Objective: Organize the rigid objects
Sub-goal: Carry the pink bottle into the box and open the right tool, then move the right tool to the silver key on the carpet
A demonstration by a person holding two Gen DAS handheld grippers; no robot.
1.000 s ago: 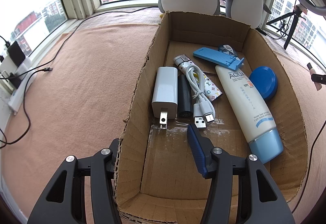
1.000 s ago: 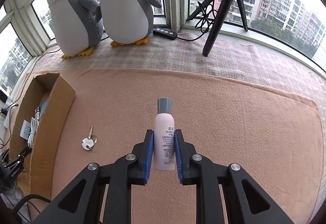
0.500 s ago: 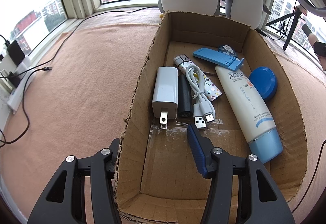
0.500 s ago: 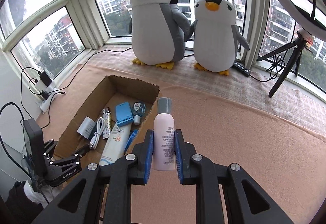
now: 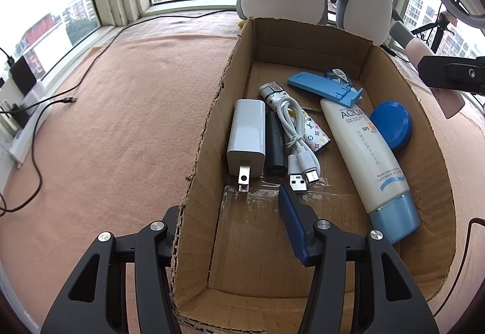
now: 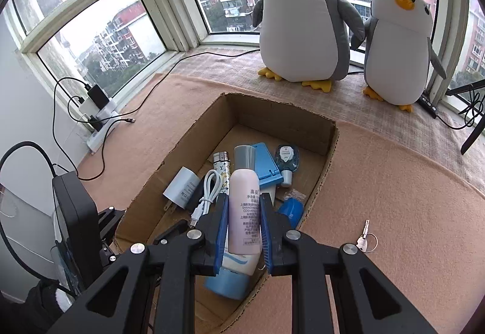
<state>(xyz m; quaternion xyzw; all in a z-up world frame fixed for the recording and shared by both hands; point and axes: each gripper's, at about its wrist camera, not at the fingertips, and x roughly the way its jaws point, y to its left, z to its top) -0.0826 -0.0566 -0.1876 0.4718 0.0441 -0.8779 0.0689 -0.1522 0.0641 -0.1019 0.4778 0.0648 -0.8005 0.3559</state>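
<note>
Item: pale pink plastic bottle with grey cap (image 6: 244, 206), clamped in your right tool (image 6: 242, 231), now carried from the desk to above the open brown cardboard box (image 6: 329, 133); release pending. Left tool (image 5: 233, 231) spread, straddling the box wall.

A pale pink plastic bottle (image 6: 245, 209) had a grey cap, centre frame. The brown cardboard box (image 5: 339, 42) held a white tube (image 5: 363, 152) with blue cap, a monogram-patterned lighter (image 5: 291, 112), and a white charger (image 5: 247, 136).
</note>
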